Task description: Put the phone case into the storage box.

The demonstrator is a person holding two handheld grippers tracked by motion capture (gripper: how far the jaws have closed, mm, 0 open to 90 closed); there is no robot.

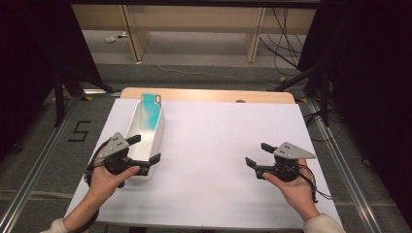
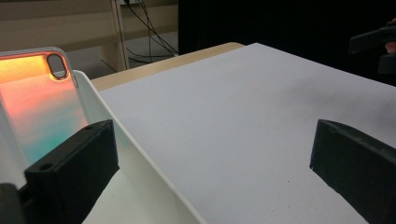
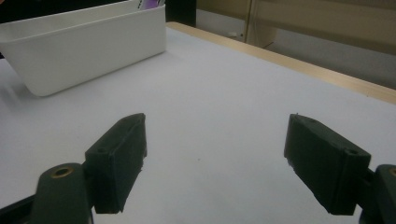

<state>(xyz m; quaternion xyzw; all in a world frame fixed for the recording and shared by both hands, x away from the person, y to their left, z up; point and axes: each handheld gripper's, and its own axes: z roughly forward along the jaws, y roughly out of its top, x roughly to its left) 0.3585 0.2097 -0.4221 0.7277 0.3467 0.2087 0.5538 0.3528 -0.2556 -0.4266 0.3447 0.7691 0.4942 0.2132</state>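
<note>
The phone case (image 1: 151, 115) leans in the far end of the white bin (image 1: 156, 141), its long axis running away from the person, straight beyond the open left tool (image 1: 145, 154), while the open right tool (image 1: 256, 155) hovers well apart over the counter (image 1: 218, 141)

At the left edge of the left gripper view, the phone case (image 2: 39, 105) is cut off, its lower end hidden behind a jaw.
</note>
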